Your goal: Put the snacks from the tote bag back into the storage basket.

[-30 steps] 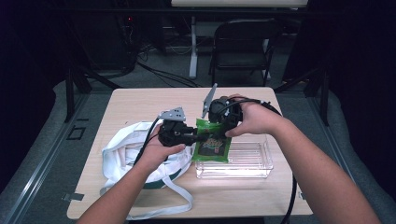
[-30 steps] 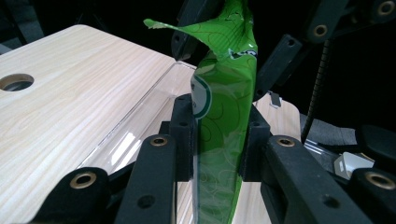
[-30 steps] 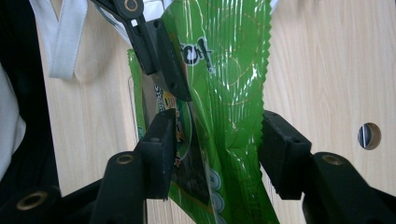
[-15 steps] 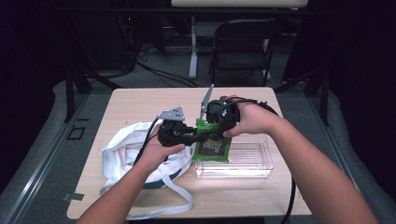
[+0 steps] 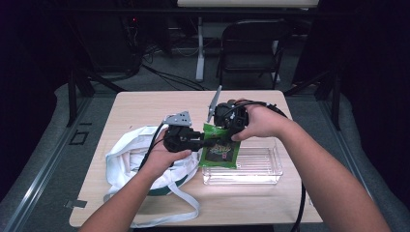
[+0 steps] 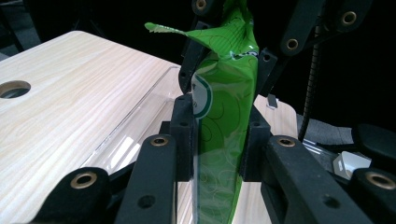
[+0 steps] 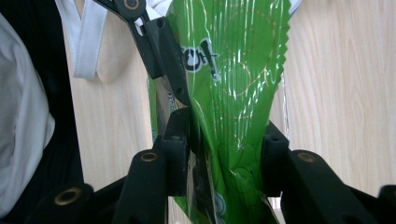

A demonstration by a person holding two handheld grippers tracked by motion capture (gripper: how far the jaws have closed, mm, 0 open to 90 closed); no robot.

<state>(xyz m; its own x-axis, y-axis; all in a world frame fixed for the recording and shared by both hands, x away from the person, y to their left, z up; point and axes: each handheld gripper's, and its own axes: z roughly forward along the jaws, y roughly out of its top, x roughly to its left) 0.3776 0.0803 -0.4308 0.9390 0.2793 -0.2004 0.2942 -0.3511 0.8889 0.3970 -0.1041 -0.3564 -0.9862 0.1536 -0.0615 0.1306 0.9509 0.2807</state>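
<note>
Both grippers' jaws on green packet point(image 5: 220, 151)

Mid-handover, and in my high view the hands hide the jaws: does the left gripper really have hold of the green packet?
Observer: Yes. In the left gripper view, the left gripper has both pads pressed flat on the green packet, which stands upright between them.
Operator: And the right one?
Observer: The right gripper has just been closing. In its own view, both pads now meet the packet's sides, and the film creases between them.
</note>
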